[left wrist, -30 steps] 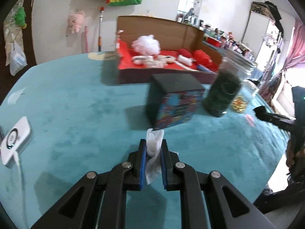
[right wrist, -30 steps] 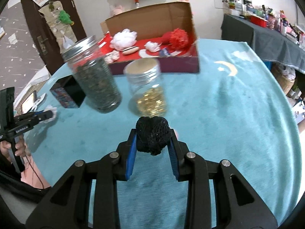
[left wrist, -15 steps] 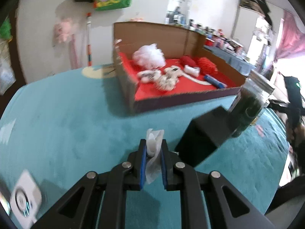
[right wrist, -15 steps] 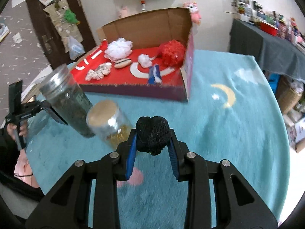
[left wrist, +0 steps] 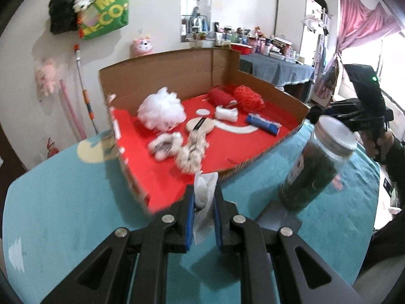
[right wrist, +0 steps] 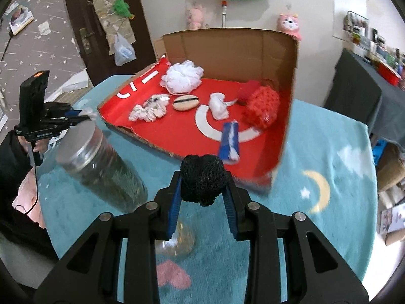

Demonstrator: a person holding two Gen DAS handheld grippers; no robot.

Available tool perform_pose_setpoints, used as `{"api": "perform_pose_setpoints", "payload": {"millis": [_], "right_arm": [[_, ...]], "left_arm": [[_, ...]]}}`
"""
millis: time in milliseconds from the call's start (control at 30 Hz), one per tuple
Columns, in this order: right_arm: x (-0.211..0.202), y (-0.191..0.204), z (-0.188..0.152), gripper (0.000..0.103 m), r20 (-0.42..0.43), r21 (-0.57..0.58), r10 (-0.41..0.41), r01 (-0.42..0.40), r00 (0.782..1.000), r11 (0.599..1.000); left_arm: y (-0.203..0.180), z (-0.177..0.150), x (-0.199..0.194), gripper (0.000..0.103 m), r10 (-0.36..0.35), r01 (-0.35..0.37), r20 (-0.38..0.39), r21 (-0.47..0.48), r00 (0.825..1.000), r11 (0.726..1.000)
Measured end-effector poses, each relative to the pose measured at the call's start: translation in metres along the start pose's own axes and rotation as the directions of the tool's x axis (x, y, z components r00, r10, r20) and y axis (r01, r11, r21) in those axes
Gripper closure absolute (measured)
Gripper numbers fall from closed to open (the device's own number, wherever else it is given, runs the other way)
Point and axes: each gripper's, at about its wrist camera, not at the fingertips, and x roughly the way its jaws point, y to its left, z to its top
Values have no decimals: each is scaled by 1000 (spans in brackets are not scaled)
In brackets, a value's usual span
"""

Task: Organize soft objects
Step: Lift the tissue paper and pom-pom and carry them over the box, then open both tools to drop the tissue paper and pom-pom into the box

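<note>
My left gripper (left wrist: 203, 197) is shut on a crumpled white tissue (left wrist: 204, 190), held just in front of the near edge of the red-lined cardboard box (left wrist: 162, 177). My right gripper (right wrist: 203, 185) is shut on a black mesh ball (right wrist: 203, 178), close to the box's front right corner (right wrist: 268, 174). Inside the box lie a white mesh puff (left wrist: 162, 111), a red mesh ball (right wrist: 262, 105), a red roll (left wrist: 220, 96), white fabric pieces (right wrist: 148, 110), a tan pad (right wrist: 185, 102) and a blue packet (right wrist: 229, 140). In the right wrist view the left gripper (right wrist: 87, 113) shows at far left.
A glass jar of dark green contents (left wrist: 314, 169) stands on the teal table cover (left wrist: 63, 202) right of the box. A smaller jar with golden contents (right wrist: 177, 238) sits under my right gripper. The box's tall back walls (right wrist: 227, 55) rise behind. A hand (left wrist: 379, 141) holds the other gripper at right.
Both grippers have risen and swung toward the box, which now fills the middle of each view. The black cube has dropped out of the left view. Both grips are unchanged.
</note>
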Motion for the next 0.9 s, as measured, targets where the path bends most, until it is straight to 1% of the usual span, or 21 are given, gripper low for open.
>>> {"api": "perform_pose_setpoints", "payload": {"millis": [100, 167, 233, 300, 400, 467, 533, 600, 667, 700, 800, 900], "right_arm": [[15, 3, 21, 73, -23, -12, 28, -29, 999, 1000], [30, 4, 39, 73, -56, -8, 48, -48, 997, 999], [44, 3, 52, 73, -92, 2, 47, -47, 995, 999], [62, -1, 66, 73, -137, 23, 49, -47, 989, 999], [92, -8, 79, 73, -218, 55, 63, -52, 974, 997], [106, -10, 83, 73, -261, 69, 66, -49, 963, 996], [121, -14, 86, 73, -301, 84, 65, -41, 952, 996], [135, -19, 88, 73, -343, 111, 84, -49, 936, 993], [143, -22, 89, 73, -367, 134, 94, -47, 926, 990], [146, -23, 89, 73, -378, 136, 95, -46, 921, 990], [154, -21, 89, 73, -409, 129, 91, -42, 908, 991], [156, -19, 90, 72, -415, 121, 83, -36, 906, 992]], "left_arm": [[-8, 23, 13, 89, -33, 33, -14, 21, 999, 999], [-13, 39, 24, 89, -54, 55, -31, 26, 998, 998], [-19, 55, 37, 89, -79, 81, -59, 32, 995, 996], [-24, 71, 54, 89, -79, 84, -99, 47, 992, 995], [-29, 85, 78, 89, -104, 112, -159, 42, 982, 993], [-31, 91, 94, 89, -105, 117, -199, 47, 974, 992], [-34, 95, 113, 89, -88, 107, -249, 65, 965, 992], [-34, 97, 126, 88, -72, 95, -276, 70, 959, 993], [-33, 98, 138, 88, -79, 102, -305, 63, 949, 993], [-33, 97, 144, 88, -67, 92, -318, 65, 946, 994], [-33, 98, 151, 86, -66, 93, -334, 68, 940, 993], [-33, 99, 155, 79, -59, 90, -341, 75, 938, 993]]}}
